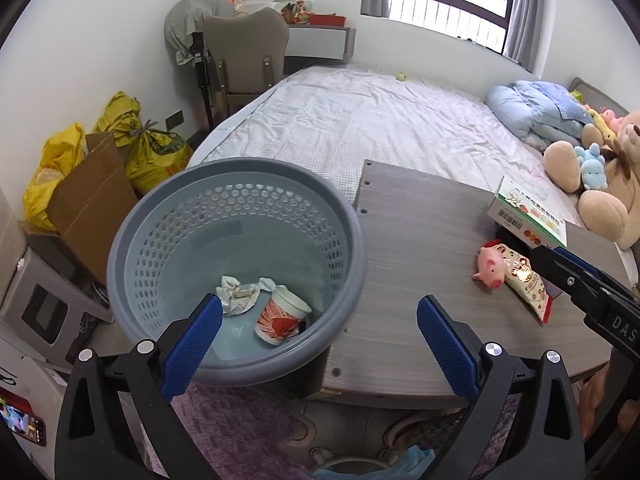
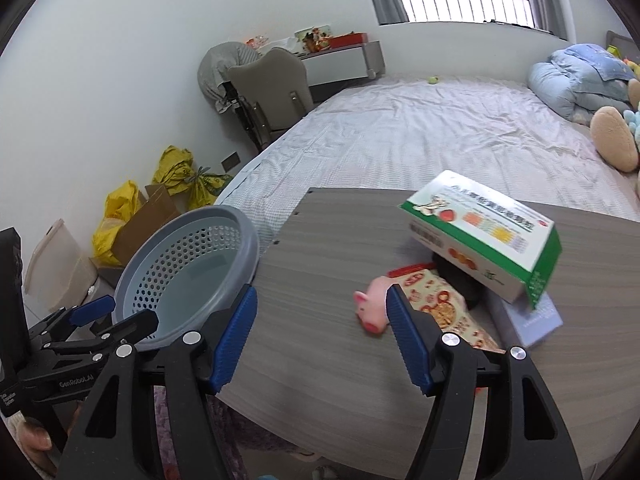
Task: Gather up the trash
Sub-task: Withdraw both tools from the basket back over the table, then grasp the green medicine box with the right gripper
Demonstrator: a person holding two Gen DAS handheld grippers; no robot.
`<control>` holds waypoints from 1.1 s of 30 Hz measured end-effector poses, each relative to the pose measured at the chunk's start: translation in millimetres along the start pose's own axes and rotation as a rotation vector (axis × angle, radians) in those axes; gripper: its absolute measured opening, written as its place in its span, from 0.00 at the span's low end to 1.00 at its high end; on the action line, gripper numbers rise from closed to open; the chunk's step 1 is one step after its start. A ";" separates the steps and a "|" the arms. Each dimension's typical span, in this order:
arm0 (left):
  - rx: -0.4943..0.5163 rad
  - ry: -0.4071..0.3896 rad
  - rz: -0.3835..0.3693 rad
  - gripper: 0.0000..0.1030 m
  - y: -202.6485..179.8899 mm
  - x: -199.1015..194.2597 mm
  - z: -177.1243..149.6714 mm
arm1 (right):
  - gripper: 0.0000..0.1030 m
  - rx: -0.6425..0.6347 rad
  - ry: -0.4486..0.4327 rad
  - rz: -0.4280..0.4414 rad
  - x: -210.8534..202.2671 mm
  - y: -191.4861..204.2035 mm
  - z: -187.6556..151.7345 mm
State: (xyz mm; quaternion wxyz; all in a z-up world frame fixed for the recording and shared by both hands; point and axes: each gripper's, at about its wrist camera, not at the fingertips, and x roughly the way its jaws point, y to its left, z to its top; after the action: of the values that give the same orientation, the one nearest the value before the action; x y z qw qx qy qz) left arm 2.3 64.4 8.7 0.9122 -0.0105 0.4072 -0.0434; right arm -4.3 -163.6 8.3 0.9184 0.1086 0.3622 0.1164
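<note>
Grey perforated bin (image 1: 236, 264) holds crumpled paper (image 1: 236, 294) and a tipped cup (image 1: 282, 314).

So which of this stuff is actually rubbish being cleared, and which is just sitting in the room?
Part of the job:
- grey bin, holding crumpled paper and a noodle cup
- snack packet on the board
- green-and-white box

Just lying about:
- pink pig toy (probably)
- teddy bear
- blue quilt
- yellow sacks

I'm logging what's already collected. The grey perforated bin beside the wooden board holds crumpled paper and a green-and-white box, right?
Not quite. The grey perforated bin holds crumpled paper and a red-and-white paper cup, as the left wrist view shows. The green-and-white box is on the wooden board, propped over other items.
</note>
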 end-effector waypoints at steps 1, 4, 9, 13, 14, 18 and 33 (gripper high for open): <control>0.005 0.003 -0.002 0.93 -4.9 1.5 1.4 | 0.62 0.002 -0.005 -0.006 -3.1 -2.9 -0.8; 0.023 0.007 -0.013 0.93 -20.9 5.3 6.2 | 0.62 0.017 -0.021 -0.028 -14.5 -16.4 -5.0; 0.056 -0.004 -0.025 0.94 -49.7 7.9 13.1 | 0.66 0.061 -0.045 -0.072 -28.6 -44.3 -10.5; 0.094 -0.017 -0.031 0.94 -72.6 9.6 17.4 | 0.67 0.102 -0.063 -0.100 -40.2 -71.7 -13.5; 0.100 -0.017 -0.034 0.94 -77.3 10.6 17.9 | 0.67 0.110 -0.067 -0.104 -42.6 -77.4 -13.6; 0.103 -0.012 -0.039 0.94 -94.6 17.3 16.6 | 0.71 0.131 -0.074 -0.127 -50.6 -102.2 -14.1; 0.128 0.059 -0.033 0.94 -128.7 47.8 4.4 | 0.73 0.164 0.012 -0.167 -31.4 -152.9 -21.9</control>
State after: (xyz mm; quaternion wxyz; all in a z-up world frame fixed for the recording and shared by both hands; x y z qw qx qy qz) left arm 28.3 -68.0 -16.8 0.8978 0.0422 0.4301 -0.0848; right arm -21.1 -315.4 -30.6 0.9108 0.1524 0.3836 0.0101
